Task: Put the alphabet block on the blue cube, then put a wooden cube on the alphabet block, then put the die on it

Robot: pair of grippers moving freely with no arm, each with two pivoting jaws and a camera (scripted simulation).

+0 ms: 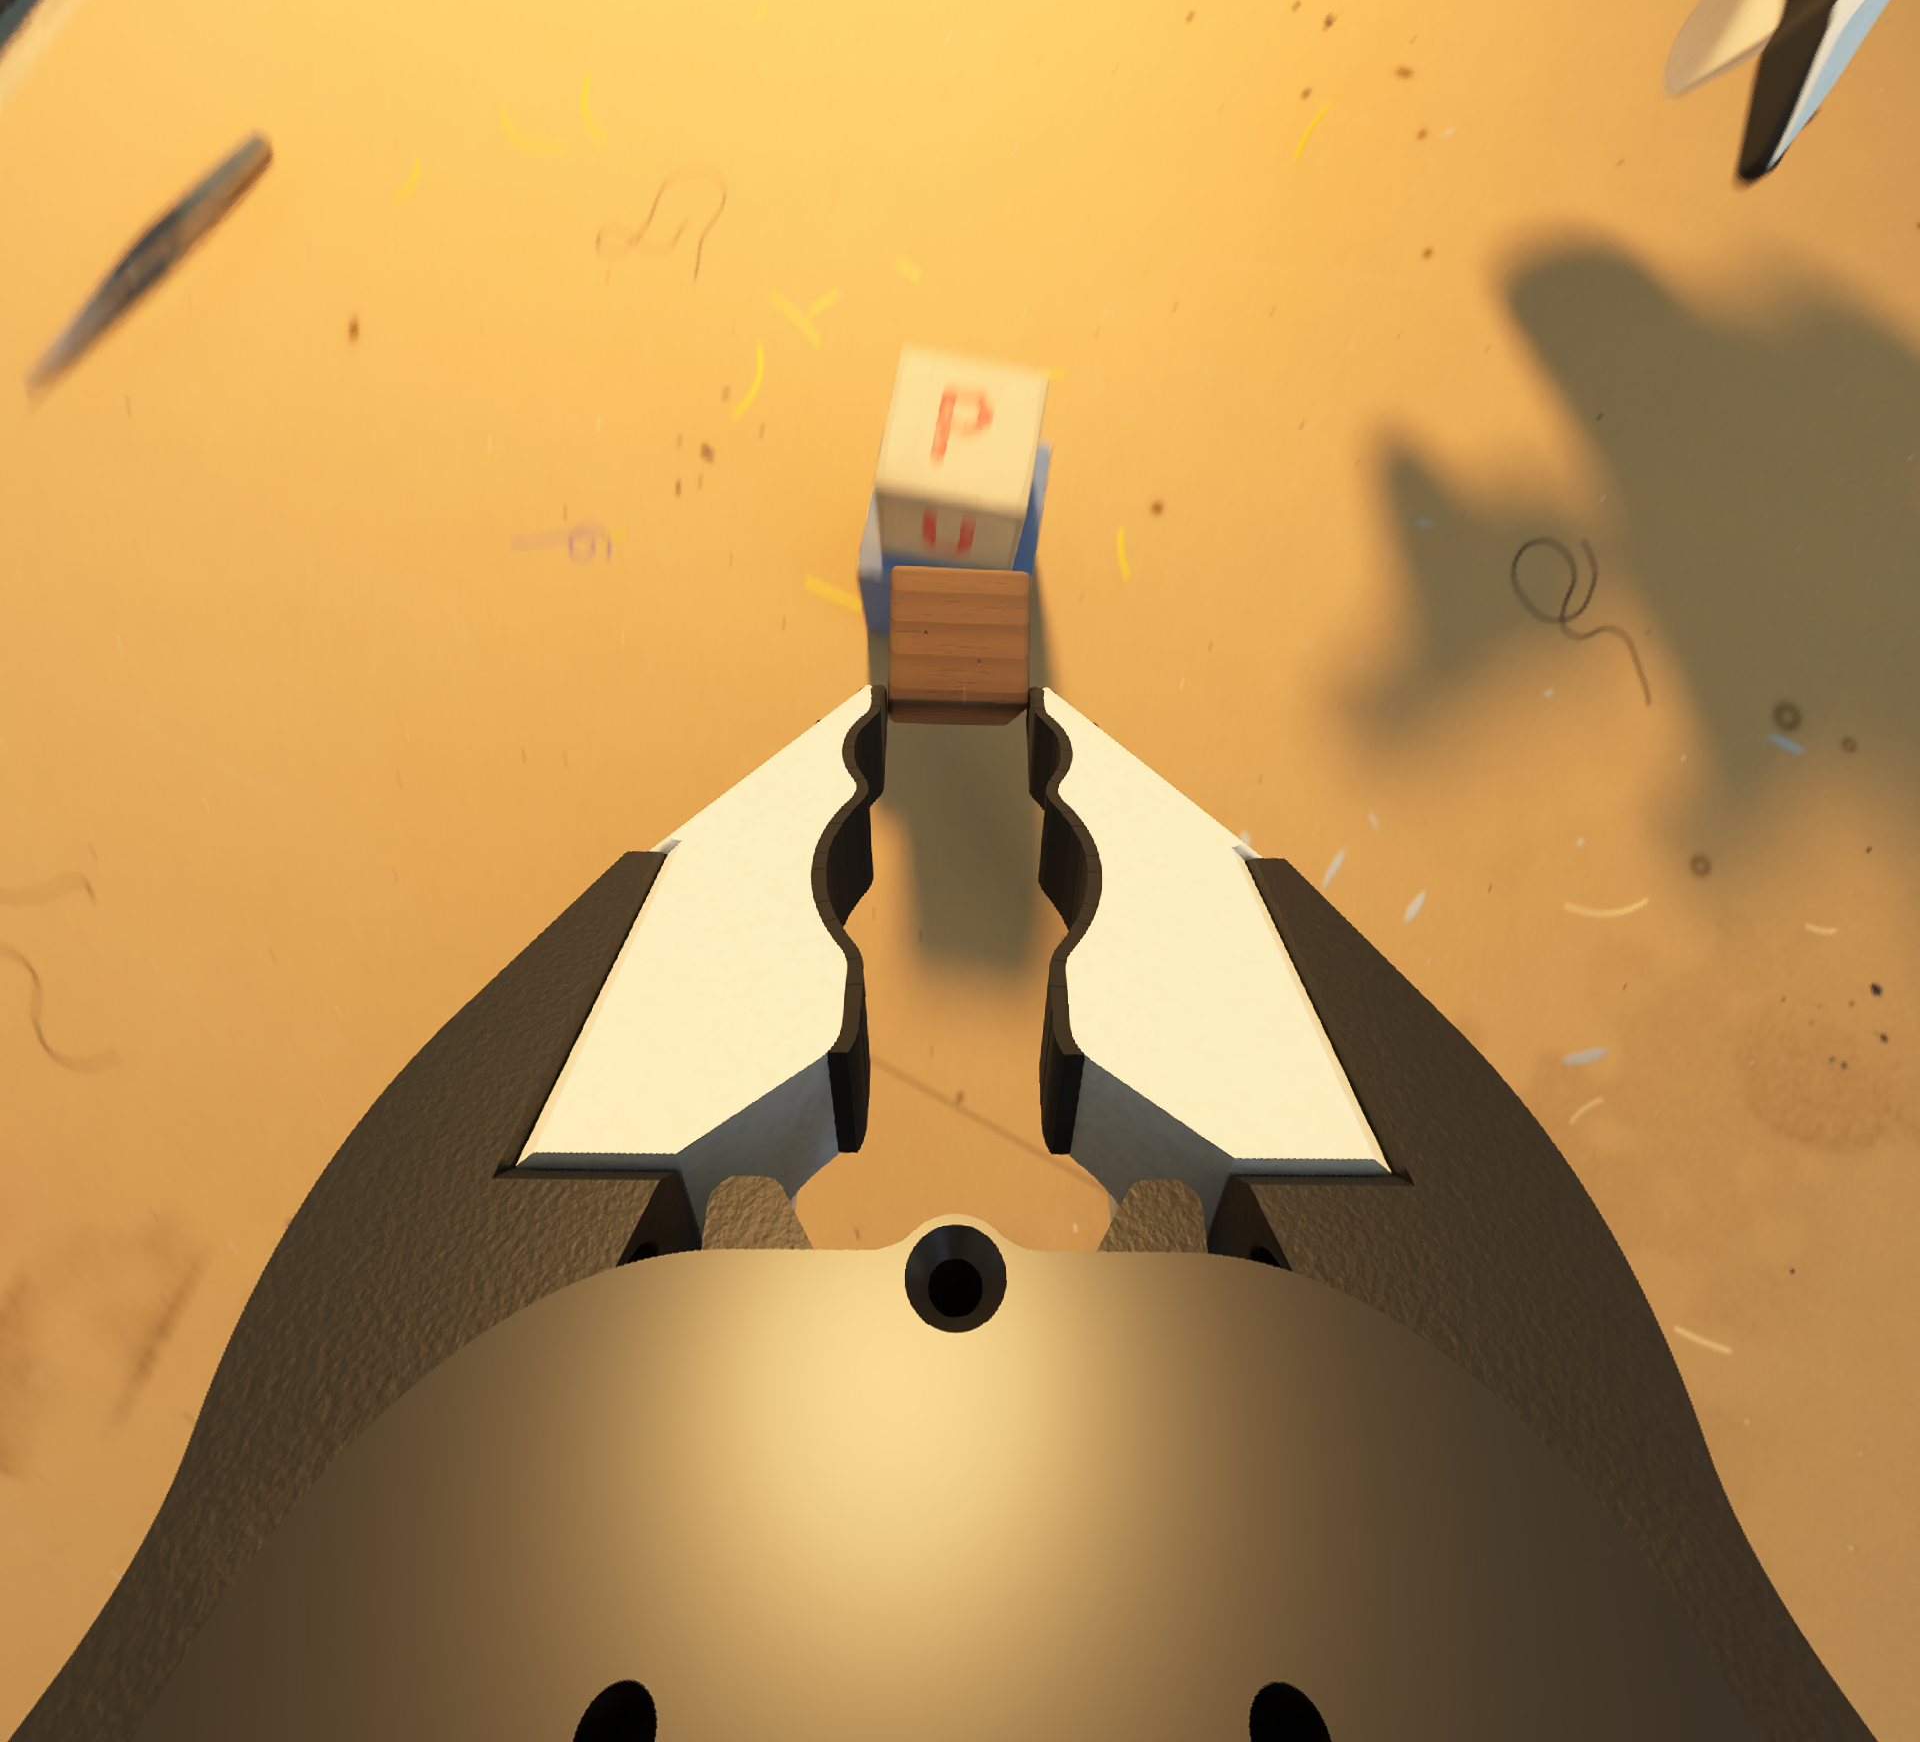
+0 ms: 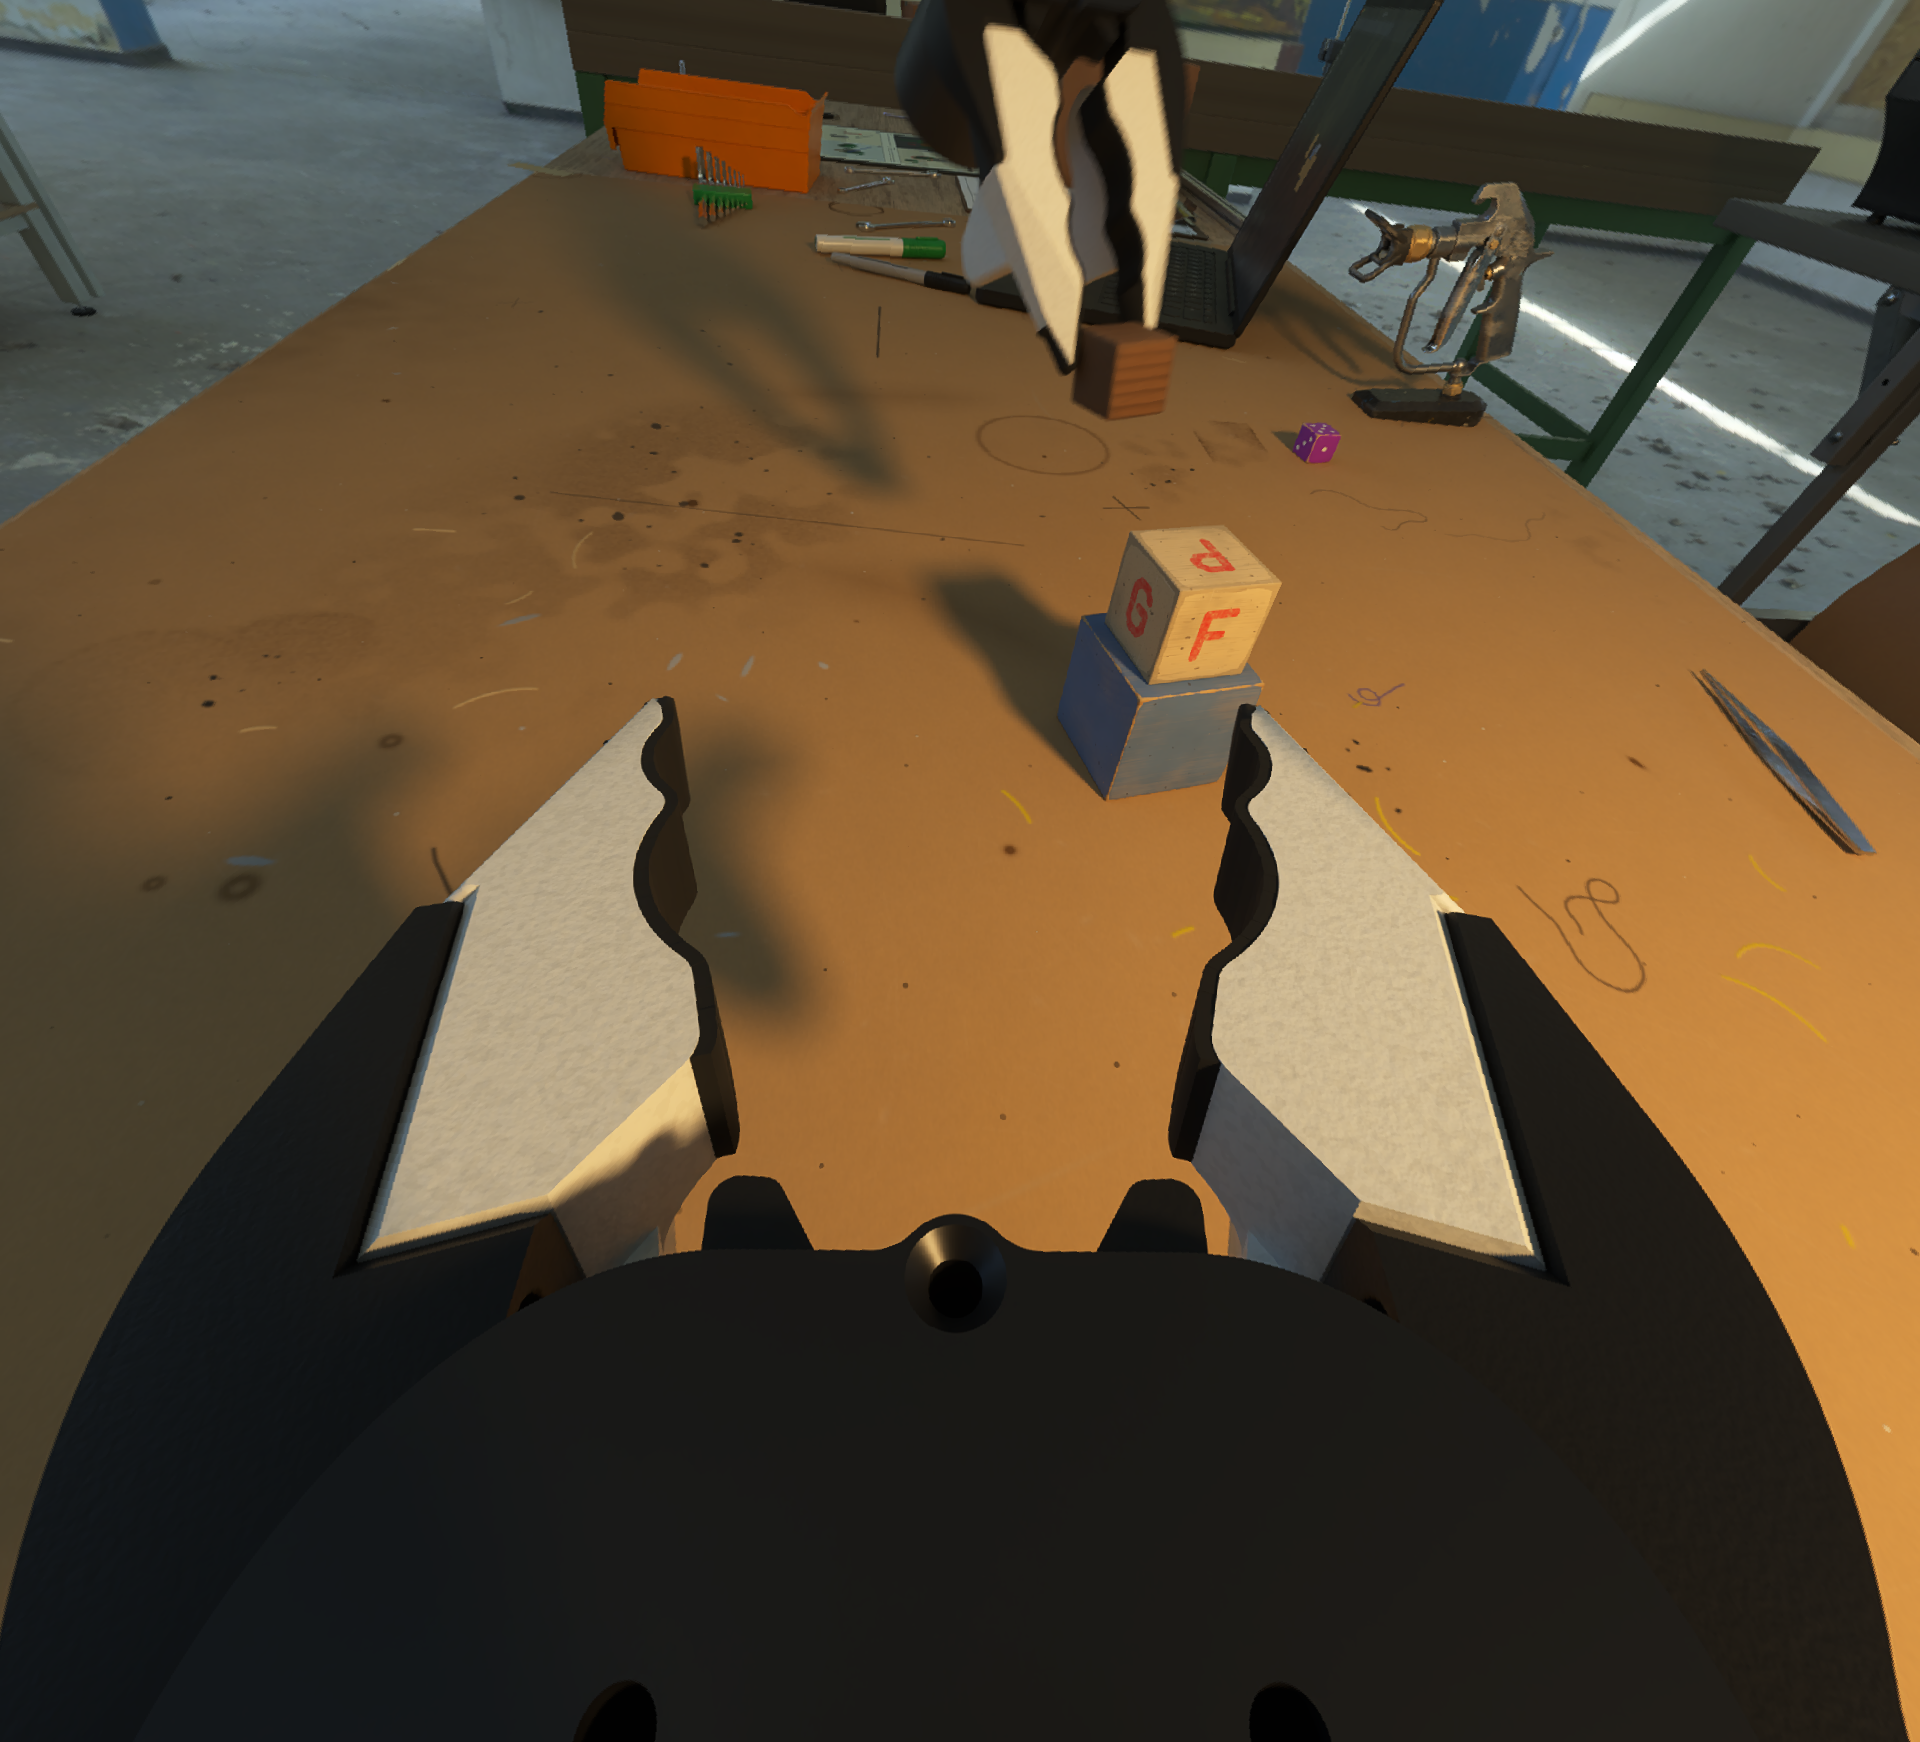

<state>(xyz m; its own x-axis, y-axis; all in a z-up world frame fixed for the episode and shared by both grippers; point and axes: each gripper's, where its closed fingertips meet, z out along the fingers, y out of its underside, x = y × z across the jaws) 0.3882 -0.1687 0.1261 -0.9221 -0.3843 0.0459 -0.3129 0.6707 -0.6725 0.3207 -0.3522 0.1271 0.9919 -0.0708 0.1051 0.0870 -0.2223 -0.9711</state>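
The pale alphabet block (image 2: 1192, 603) with red letters sits on the blue cube (image 2: 1153, 716) on the brown table. My left gripper (image 1: 957, 700) is shut on a wooden cube (image 1: 958, 638) and holds it in the air above and short of the stack; the alphabet block (image 1: 961, 440) and a strip of the blue cube (image 1: 873, 570) show beyond it. In the right wrist view the left gripper (image 2: 1101, 331) hangs over the table with the wooden cube (image 2: 1124, 371). My right gripper (image 2: 951, 716) is open and empty, low before the stack. A purple die (image 2: 1316, 442) lies farther back right.
An orange box (image 2: 715, 129), a green drill-bit set (image 2: 720, 198), markers (image 2: 881, 246), an open laptop (image 2: 1288, 186) and a spray gun on a stand (image 2: 1455, 290) stand at the table's far end. A thin metal blade (image 2: 1782, 762) lies at the right edge.
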